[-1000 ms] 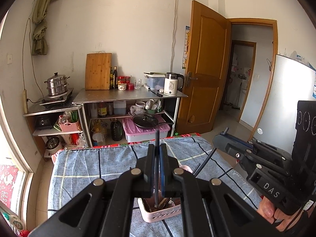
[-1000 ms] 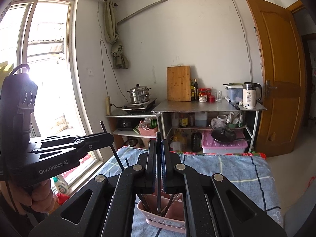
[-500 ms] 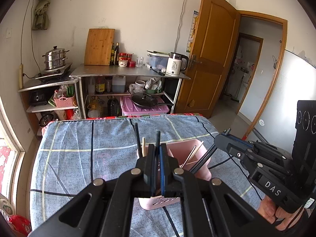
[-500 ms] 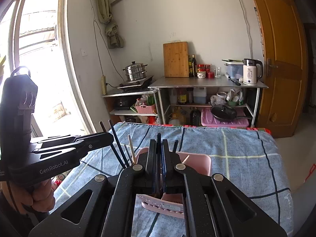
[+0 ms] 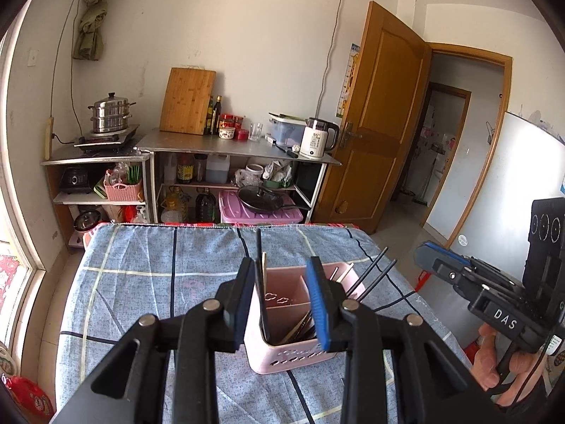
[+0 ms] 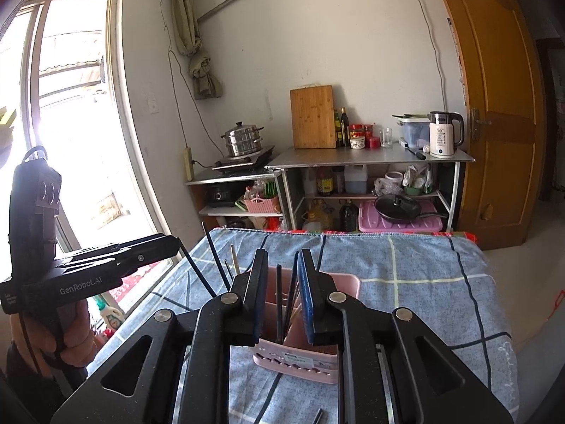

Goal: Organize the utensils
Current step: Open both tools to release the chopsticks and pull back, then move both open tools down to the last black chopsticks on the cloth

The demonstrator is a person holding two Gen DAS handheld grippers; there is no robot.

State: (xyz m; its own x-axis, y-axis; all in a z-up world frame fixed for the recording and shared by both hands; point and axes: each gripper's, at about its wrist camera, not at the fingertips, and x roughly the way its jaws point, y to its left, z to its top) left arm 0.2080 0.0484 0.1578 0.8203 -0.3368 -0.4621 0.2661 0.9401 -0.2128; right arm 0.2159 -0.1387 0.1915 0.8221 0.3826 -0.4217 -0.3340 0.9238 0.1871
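Blue plaid tablecloth (image 5: 148, 282) covers the table, filling the lower half of both views. Steel rack (image 5: 233, 145) sits at centre frame in the left wrist view w/ a wooden cutting board (image 5: 187, 100) leaning on the wall, a white kettle (image 5: 316, 137) at its right end, a black pan (image 5: 261, 199) on a pink storage bin (image 5: 259, 212) underneath. Steamer pot (image 5: 110, 113) is at mid left.

Pink utensil caddy (image 5: 286, 321) stands on the cloth at lower centre of the left wrist view, divided into compartments; black chopsticks (image 5: 370, 275) lean out of its right side, a pale chopstick (image 5: 264, 265) and a dark one stick up at its left wall, more utensils lie inside the near compartment.

Left gripper (image 5: 282, 304) is at bottom centre, jaws spread wide apart, straddling the caddy's near compartment, holding nothing. Its body also shows at mid left in the right wrist view, in a hand (image 6: 46, 339).

Right gripper (image 6: 282, 296), bottom centre of its own view, jaws parted w/ a gap; a black chopstick (image 6: 279, 300) stands upright between them down into the caddy, not pinched. A hand (image 5: 501, 364) carries it at lower right of the left wrist view.
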